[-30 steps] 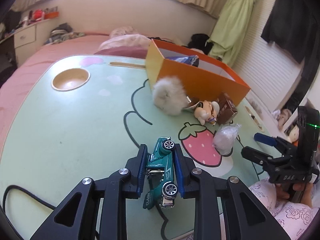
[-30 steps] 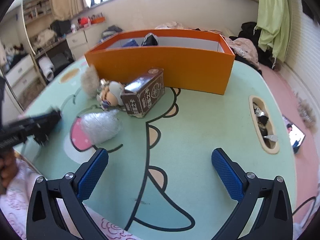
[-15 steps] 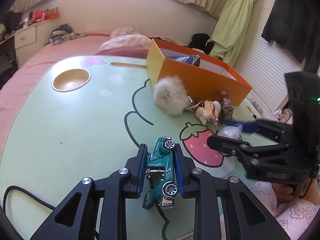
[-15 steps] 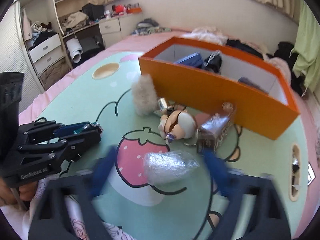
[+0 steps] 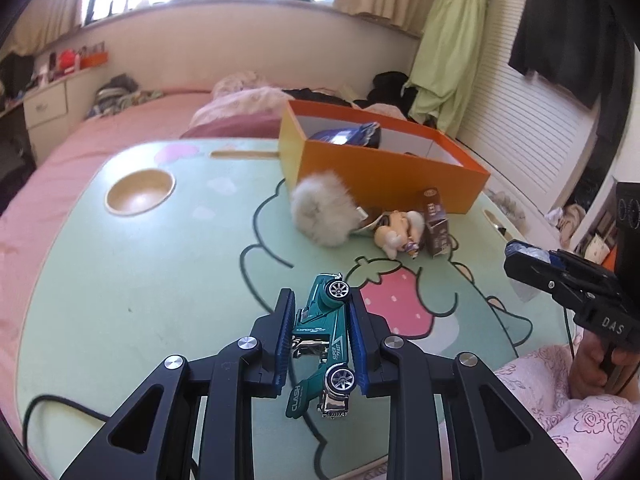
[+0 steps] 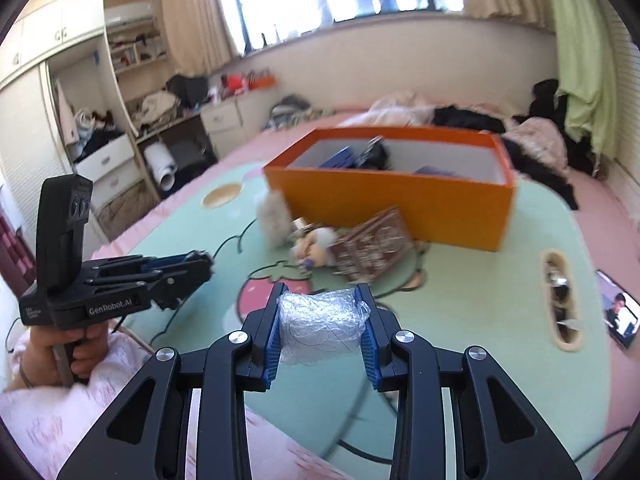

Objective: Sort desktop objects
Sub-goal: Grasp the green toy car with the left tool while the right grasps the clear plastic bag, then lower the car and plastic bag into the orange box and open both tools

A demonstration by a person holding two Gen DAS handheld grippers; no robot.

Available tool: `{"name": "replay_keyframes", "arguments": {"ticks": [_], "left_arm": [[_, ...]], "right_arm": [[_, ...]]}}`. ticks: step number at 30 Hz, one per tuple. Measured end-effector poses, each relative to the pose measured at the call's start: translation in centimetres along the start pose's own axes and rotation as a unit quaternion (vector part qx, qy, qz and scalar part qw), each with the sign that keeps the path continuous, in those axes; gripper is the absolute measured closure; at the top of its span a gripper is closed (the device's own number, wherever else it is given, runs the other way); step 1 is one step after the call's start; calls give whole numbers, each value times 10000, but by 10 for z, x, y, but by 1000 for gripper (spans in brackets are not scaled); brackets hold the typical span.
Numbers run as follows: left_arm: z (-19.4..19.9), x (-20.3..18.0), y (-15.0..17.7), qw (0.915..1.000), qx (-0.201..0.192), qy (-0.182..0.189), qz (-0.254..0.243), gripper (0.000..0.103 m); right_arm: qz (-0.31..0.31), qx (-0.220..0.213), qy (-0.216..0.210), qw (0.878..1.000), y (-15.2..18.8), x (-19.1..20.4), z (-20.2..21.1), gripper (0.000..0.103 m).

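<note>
A pale green table [image 5: 120, 280] printed with a cartoon outline and a pink strawberry [image 5: 396, 300] stands over a pink bed [image 5: 80, 148], in a sunlit bedroom with a window, beige curtains and a green cloth hanging at the right. An orange box [image 5: 384, 168] sits toward the far side of the table, some dark items inside it; close against its near wall lie a fluffy cream pom-pom [image 5: 320, 212], a small doll figure [image 5: 400, 228] and a brown carton [image 5: 436, 224]. The left gripper [image 5: 320, 336] points down toward the table with its blue pads clamped on a green toy car [image 5: 324, 340], which is tilted so its wheels face right. The right gripper [image 6: 320, 324] also angles downward, and its jaws are closing with both pads already pressing on a crinkled clear plastic bundle [image 6: 318, 324] that hangs above the strawberry print. A hand [image 6: 60, 352] grips the left tool's handle above a floral pink sleeve [image 6: 80, 408]. The right wrist view alone shows the shelves and drawers on the left wall, the table's oval slot [image 6: 560, 300] and a phone [image 6: 618, 312] lying on the bed (its screen lit); the left wrist view alone shows the round wooden cup recess [image 5: 140, 192] and the white slatted wall.
</note>
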State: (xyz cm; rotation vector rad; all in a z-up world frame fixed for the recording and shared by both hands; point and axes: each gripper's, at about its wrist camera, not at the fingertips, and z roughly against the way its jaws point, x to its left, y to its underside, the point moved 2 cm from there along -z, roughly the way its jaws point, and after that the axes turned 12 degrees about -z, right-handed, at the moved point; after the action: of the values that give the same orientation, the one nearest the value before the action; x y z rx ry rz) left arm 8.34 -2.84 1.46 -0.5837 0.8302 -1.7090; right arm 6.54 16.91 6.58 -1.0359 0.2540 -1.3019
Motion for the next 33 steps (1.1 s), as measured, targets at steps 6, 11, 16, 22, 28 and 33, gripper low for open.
{"name": "replay_keyframes", "arguments": {"ticks": [6, 11, 16, 22, 28, 33], "left_arm": [[5, -11, -24, 9997, -107, 159, -159, 79], [0, -14, -68, 9987, -258, 424, -93, 79], [-20, -20, -132, 9981, -361, 474, -132, 79], [-73, -21, -176, 9994, -22, 341, 36, 58], [-47, -17, -152, 9988, -237, 295, 299, 19], [-24, -26, -111, 9991, 61, -291, -301, 16]], "right_arm": [[-142, -84, 50, 9999, -4, -12, 7, 68], [-343, -292, 208, 9988, -24, -19, 15, 68], [-451, -578, 429, 9964, -71, -21, 12, 68], [-961, -576, 906, 9896, -125, -41, -27, 49], [-1529, -730, 958, 9809, -122, -60, -16, 24], [-925, -769, 1082, 9868, -86, -36, 12, 21]]}}
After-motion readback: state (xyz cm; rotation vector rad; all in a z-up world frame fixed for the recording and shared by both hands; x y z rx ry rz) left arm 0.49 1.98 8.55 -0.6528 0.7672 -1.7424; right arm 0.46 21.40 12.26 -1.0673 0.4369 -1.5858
